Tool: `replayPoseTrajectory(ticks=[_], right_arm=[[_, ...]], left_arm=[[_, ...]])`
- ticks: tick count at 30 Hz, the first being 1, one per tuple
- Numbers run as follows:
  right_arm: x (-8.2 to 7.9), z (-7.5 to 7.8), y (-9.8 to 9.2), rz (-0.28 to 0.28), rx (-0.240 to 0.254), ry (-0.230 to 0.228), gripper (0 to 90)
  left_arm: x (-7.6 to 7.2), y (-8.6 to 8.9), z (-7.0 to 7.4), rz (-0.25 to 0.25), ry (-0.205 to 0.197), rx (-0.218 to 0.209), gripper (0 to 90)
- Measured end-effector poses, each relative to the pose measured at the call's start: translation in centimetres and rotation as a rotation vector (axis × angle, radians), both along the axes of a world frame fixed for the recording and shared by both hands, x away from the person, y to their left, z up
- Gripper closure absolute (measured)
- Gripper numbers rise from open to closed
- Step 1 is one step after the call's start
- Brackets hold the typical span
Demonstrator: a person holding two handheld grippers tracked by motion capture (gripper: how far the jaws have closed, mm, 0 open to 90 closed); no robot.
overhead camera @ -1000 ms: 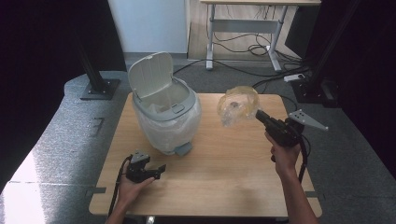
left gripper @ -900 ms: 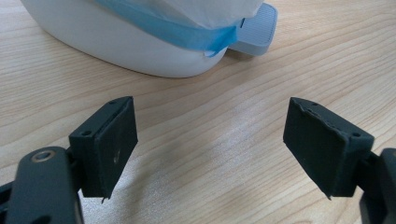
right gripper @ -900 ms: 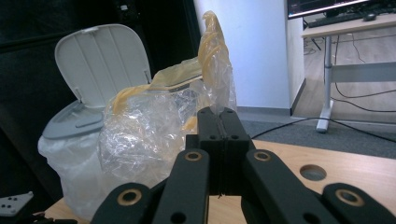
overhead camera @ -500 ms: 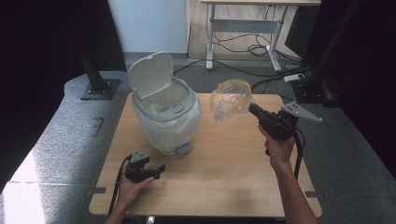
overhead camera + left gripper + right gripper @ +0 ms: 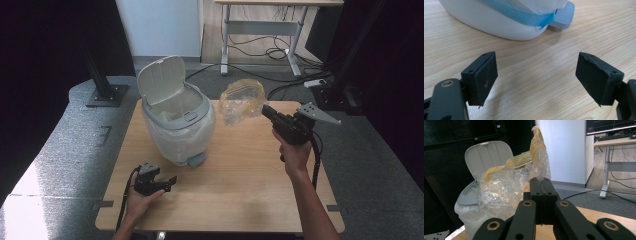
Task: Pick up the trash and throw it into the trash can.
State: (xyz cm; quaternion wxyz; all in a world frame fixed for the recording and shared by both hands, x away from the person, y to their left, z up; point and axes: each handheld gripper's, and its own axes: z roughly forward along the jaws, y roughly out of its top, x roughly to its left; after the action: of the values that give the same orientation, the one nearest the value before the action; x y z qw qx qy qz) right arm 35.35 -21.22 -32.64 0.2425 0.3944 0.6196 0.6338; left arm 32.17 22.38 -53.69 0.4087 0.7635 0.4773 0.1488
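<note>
One plastic bag point(image 5: 241, 101) | pinched by right hand-held gripper point(image 5: 265, 110) | beside bin point(image 5: 176, 125)

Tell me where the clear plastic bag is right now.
In the high view the plastic bag hangs above the table's far edge, pinched in the right gripper, just right of the open bin.

A wooden counter point(image 5: 240, 190) is sitting on grey carpet point(image 5: 65, 150), a white wall point(image 5: 160, 25) is catching the light behind, and cables point(image 5: 280, 52) are trailing under a desk point(image 5: 280, 5).
</note>
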Motion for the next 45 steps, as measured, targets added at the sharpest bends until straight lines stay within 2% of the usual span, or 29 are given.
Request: replayPoseTrajectory(ticks=[12,19,37,45], right_arm=[[0.7,1.0,1.8,0.026,0.000,-0.008,89.8],[1.1,1.0,2.5,0.038,0.003,-0.003,89.8],[2.2,2.0,4.0,0.038,-0.011,-0.002,89.8],[2.6,2.4,5.1,0.054,-0.010,0.001,89.8]], left_arm=[[0.0,0.0,0.0,-0.001,0.003,0.001,17.5],[0.0,0.0,0.0,-0.002,0.005,-0.002,17.6],[0.0,0.0,-0.1,-0.003,0.010,-0.002,17.8],[0.0,0.1,0.0,-0.002,0.010,-0.004,17.8]])
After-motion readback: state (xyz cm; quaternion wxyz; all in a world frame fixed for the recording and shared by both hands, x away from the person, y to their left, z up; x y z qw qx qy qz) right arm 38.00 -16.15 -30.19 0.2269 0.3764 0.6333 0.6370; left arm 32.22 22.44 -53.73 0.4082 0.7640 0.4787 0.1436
